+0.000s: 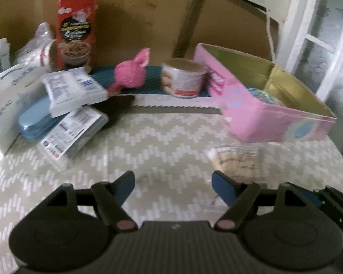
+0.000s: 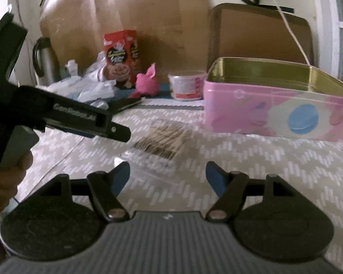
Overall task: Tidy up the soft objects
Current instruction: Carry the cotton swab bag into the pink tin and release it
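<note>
Left wrist view: my left gripper stands open and empty over the zigzag cloth; the pink plush toy sits far back, blurred. Right wrist view: my right gripper gapes empty before a blurry clear packet; the pink tin runs off-frame.

Pink tin: glossy metal, gold inside. Pink toy: fuzzy plush. Tablecloth: matt woven cloth.

Motion-blurred clear packet — contents unreadable — and white bag cut off left.
</note>
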Demonstrator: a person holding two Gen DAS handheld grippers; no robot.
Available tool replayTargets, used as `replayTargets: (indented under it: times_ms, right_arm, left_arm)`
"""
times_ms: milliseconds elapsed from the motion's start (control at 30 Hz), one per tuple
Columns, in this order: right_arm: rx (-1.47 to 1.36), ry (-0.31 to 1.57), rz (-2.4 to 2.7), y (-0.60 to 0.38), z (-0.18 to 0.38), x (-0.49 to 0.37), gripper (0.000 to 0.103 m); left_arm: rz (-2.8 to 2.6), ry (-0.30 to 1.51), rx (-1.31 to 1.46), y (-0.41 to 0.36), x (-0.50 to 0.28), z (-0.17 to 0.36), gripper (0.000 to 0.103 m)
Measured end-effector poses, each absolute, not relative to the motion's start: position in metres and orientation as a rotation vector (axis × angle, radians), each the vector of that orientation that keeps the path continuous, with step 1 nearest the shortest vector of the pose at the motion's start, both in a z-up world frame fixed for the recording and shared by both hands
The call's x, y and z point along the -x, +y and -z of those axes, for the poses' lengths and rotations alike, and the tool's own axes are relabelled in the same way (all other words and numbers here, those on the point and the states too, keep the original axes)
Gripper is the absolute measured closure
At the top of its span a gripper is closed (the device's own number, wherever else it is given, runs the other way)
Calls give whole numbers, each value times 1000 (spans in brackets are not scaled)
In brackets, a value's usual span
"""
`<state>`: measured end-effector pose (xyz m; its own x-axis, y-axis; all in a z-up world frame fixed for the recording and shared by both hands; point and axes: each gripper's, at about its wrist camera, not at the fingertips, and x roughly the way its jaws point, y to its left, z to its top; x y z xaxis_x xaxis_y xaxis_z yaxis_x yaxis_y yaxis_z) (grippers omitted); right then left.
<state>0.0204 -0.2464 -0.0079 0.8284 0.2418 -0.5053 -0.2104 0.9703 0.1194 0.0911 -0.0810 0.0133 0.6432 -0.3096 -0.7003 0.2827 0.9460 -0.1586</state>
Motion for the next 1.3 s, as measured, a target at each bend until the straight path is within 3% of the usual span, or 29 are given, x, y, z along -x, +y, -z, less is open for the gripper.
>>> replayTargets:
  times_ms: [433,567,667,767,800,833,900,1200,1300]
  right_arm:
    - [-15,574,-232,-240,14,-25,26]
    - [-14,583,-236,-245,11,-31,26]
    - [-19,593,-229,-247,11,-34,26]
    - [-13,596,-245,-247,12,-36,27]
    - [-10,591,-259,-246,11,-36,37]
    - [-6,588,-279,-244,11,-36,50]
    - [18,578,-291,-239,10,-34,70]
    - [68,310,-178,-266,-40,-32,74]
    - [67,299,-118,-288,-52,-72,73]
  left_arm:
    - [308,789,-17,-77,-94,-4,23]
    - [420,816,86,-72,-97,-10,21]
    - [508,801,113,-76,-94,-15,7]
    - [565,814,102,-90,-93,-14,9]
    - [591,831,96,-97,-94,-11,17]
    - [619,854,86,-103,-95,-7,33]
    - [621,833,33,-114,-90,-6,42]
    - [710,644,24,-145,-106,-77,44]
    - [702,605,8,-182,-143,-88,35]
